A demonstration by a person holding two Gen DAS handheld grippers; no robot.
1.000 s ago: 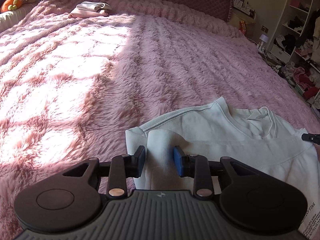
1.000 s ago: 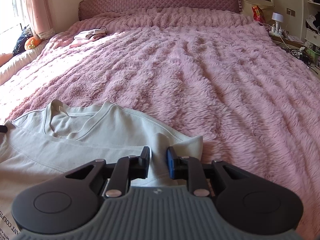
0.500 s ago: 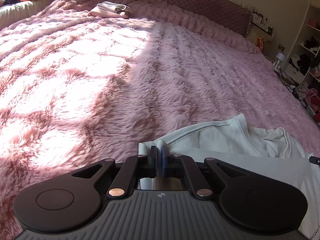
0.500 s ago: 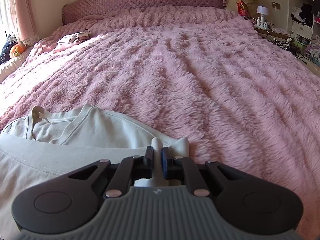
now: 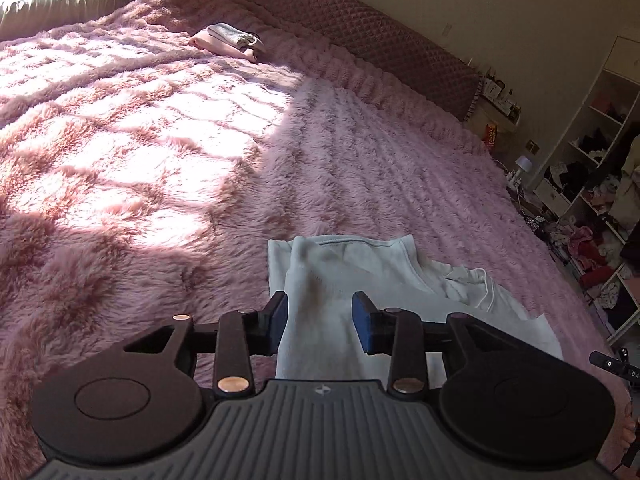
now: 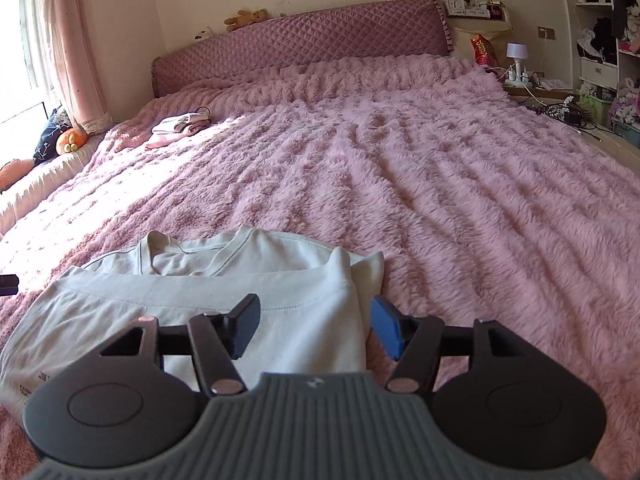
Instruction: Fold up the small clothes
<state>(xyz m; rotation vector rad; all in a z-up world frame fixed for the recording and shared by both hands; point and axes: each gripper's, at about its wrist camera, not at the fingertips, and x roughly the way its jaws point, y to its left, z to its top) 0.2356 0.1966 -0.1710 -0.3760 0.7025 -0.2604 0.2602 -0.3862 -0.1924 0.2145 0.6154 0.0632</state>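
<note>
a pale folded top point(image 5: 360, 280) is seen lying on the pink fluffy bed cover point(image 5: 160, 152) in the lower middle of both views, its lower half doubled up over the neckline. the left tool point(image 5: 319, 314) has just been opened and is held apart over the top's left fold, with no cloth pressed by its pads. the right tool point(image 6: 316, 322) has likewise just been opened, wider, over the top's right edge with nothing clamped, while a small pile of folded clothes point(image 6: 180, 125) is seen at the upper left.

From my left camera, hard sunlight blazes across the pink blanket point(image 5: 168, 152) until its pile washes out, with blotchy shadows alongside. On my right view the bright window point(image 6: 16, 52) is blown out. Both pictures look sharp, though the fisheye bends everything at the edges.
</note>
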